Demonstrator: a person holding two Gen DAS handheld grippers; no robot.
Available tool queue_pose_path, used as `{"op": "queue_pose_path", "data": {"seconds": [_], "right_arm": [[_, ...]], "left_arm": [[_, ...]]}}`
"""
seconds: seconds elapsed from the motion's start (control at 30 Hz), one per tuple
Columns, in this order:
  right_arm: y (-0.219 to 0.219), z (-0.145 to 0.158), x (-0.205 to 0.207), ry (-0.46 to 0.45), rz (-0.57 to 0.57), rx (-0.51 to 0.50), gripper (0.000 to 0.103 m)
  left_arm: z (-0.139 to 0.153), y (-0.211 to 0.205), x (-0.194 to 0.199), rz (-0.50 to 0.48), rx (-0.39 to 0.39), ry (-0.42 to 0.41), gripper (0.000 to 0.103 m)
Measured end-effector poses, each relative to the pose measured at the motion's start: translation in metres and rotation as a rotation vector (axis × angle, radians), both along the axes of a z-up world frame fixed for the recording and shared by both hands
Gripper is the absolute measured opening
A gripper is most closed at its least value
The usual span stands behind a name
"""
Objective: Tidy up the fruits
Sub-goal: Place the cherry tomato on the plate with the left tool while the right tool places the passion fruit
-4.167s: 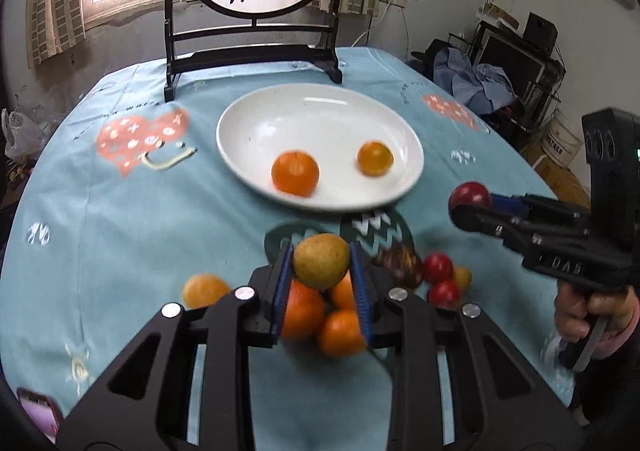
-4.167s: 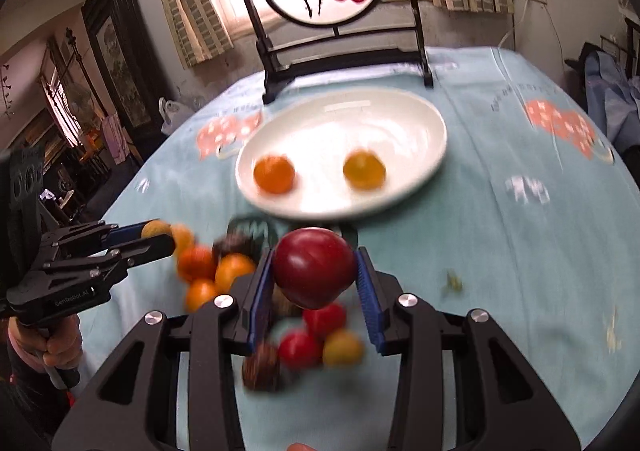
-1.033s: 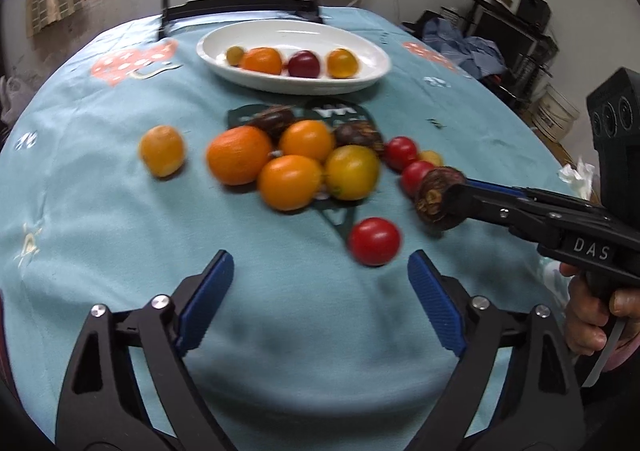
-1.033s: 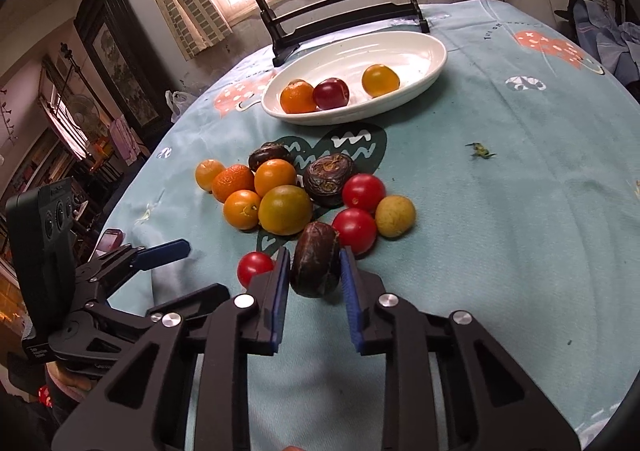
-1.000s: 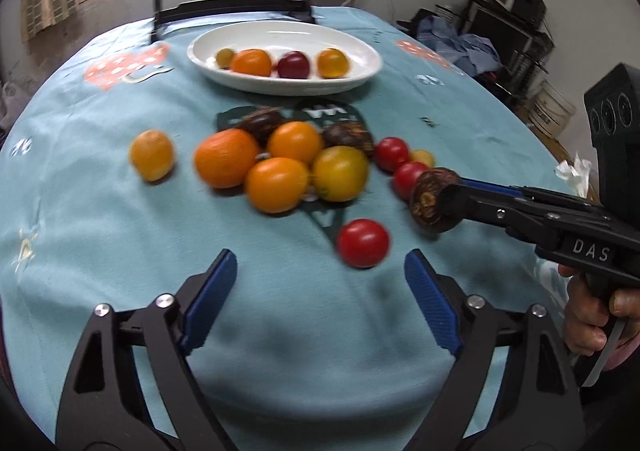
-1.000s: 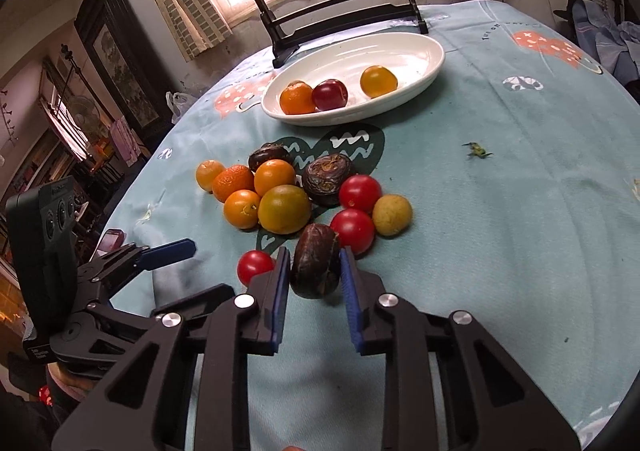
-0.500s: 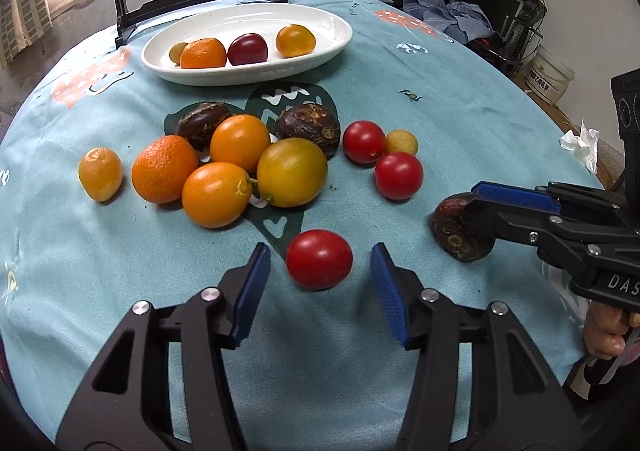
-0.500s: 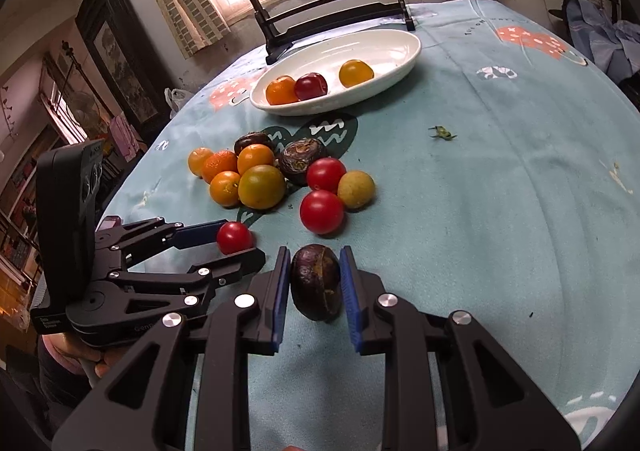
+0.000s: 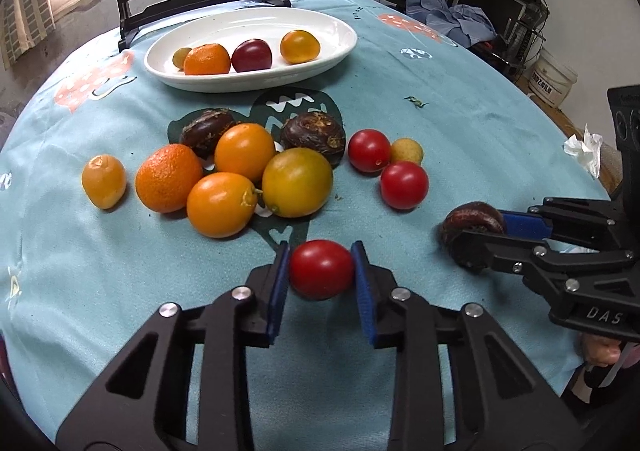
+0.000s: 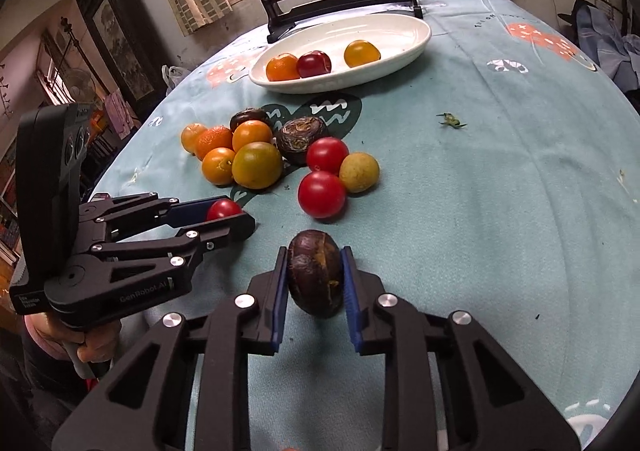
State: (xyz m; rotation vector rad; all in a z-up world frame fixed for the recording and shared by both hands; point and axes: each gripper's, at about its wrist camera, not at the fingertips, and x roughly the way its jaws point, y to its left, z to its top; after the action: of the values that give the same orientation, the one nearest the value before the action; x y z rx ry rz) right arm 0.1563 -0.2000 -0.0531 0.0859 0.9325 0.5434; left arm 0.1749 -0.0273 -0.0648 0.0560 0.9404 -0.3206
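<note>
While the left gripper pinches a red tomato low over the blue tablecloth, the right gripper clamps a dark wrinkled fruit beside it. Loose fruit sits between them and the white plate, which holds four pieces.

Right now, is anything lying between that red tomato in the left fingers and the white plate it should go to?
Yes. The cluster of loose fruit on the tablecloth lies between the red tomato, clamped in the left gripper, and the white plate. Lifted over it, nothing else visible blocks the way.
</note>
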Motion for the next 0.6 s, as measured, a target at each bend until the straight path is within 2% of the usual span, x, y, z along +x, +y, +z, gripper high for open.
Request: {"op": "queue_pose_path", "data": {"seconds": [0.17, 0.33, 0.5, 0.6], "right_arm": [[-0.001, 0.010, -0.001, -0.027, 0.008, 0.020, 0.025], [0.001, 0.029, 0.014, -0.079, 0.016, 0.068, 0.025], [0.009, 0.054, 0.057, -0.153, 0.020, 0.109, 0.025], [0.020, 0.063, 0.096, -0.198, 0.000, 0.091, 0.025]], "left_arm": [[0.005, 0.005, -0.001, 0.007, -0.038, 0.006, 0.031], [0.024, 0.016, 0.006, 0.006, -0.101, -0.021, 0.031], [0.055, 0.030, 0.042, 0.034, -0.123, -0.078, 0.031], [0.071, 0.036, 0.078, 0.060, -0.135, -0.107, 0.031]]}}
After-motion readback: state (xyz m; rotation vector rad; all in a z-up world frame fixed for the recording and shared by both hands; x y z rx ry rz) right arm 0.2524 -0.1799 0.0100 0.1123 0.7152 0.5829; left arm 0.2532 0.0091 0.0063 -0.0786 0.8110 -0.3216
